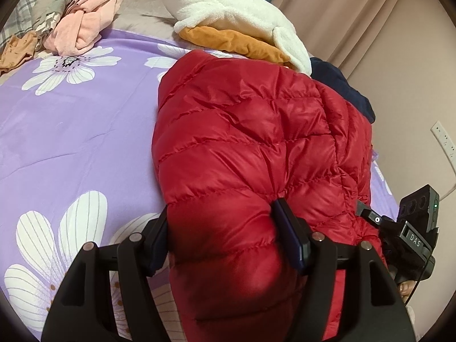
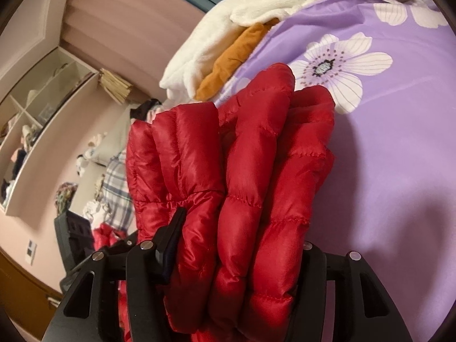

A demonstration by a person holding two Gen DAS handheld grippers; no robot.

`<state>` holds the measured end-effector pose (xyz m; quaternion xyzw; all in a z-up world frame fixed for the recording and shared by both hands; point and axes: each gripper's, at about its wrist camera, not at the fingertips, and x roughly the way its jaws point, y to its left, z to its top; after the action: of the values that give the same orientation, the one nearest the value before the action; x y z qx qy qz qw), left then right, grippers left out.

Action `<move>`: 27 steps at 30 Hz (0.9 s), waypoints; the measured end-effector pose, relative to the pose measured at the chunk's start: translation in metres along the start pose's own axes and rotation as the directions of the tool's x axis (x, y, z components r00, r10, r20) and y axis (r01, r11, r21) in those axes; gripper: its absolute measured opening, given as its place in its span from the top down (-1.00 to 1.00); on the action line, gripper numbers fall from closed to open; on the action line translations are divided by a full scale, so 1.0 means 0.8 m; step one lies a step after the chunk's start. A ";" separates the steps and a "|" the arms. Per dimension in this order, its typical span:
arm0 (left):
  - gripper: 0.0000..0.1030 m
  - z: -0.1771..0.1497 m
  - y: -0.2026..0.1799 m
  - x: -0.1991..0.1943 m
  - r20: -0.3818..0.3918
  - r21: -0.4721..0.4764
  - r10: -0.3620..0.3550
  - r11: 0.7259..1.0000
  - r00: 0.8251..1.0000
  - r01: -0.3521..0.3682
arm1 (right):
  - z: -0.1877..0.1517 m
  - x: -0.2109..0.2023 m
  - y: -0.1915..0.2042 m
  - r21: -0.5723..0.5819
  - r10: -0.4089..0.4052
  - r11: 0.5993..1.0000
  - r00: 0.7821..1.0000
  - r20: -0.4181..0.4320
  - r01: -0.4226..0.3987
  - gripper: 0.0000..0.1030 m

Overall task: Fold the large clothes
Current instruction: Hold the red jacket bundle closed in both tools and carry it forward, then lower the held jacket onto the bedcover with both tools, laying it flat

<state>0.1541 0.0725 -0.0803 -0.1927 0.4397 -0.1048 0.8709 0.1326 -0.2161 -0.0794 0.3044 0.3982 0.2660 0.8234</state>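
Centre frame, both views: my left gripper (image 1: 221, 235) and right gripper (image 2: 236, 245) pinch the puffy, glossy quilted red jacket (image 1: 250, 131).

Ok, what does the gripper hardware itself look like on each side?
Both are matte black plastic with round silver pins at the linkage joints. The left gripper has dark navy finger pads. The right gripper looks the same; seen from the left wrist camera, its body carries white "DAS" lettering and a green LED.

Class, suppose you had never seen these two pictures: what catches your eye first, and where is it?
A puffy red jacket fills the middle of both views, bunched between the fingers of the left gripper and the right gripper. Under it spreads a purple bedsheet with big white flowers. Beyond, a white fleece lies on an orange garment.
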 end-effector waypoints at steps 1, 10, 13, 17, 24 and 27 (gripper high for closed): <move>-0.34 -0.001 -0.001 0.000 -0.001 0.005 0.009 1.000 1.000 -0.009 | -0.001 0.000 0.000 0.000 -0.012 1.000 1.000 -0.001 0.012 -0.09; -0.38 -0.005 -0.005 0.001 -0.011 0.038 0.067 0.997 0.998 -0.066 | -0.004 0.005 -0.002 -0.012 -0.097 0.995 0.995 -0.016 0.097 -0.20; -0.38 -0.005 -0.007 0.001 -0.013 0.045 0.084 0.995 0.996 -0.083 | -0.004 0.006 0.000 -0.019 -0.120 0.993 0.993 -0.018 0.120 -0.24; -0.38 -0.006 -0.011 0.000 -0.014 0.053 0.102 0.993 0.995 -0.101 | -0.004 0.004 0.004 -0.030 -0.150 0.988 0.989 -0.020 0.149 -0.27; -0.38 -0.008 -0.017 -0.006 -0.012 0.060 0.127 0.990 0.992 -0.127 | -0.002 -0.008 0.031 -0.118 -0.259 0.959 0.966 0.016 0.259 -0.35; -0.38 -0.010 -0.018 -0.011 -0.006 0.069 0.146 0.987 0.989 -0.145 | -0.002 -0.016 0.045 -0.172 -0.300 0.937 0.952 0.055 0.305 -0.37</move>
<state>0.1421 0.0603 -0.0721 -0.1294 0.4534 -0.0570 0.8800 0.1177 -0.2003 -0.0483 0.1682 0.4034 0.1667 0.8839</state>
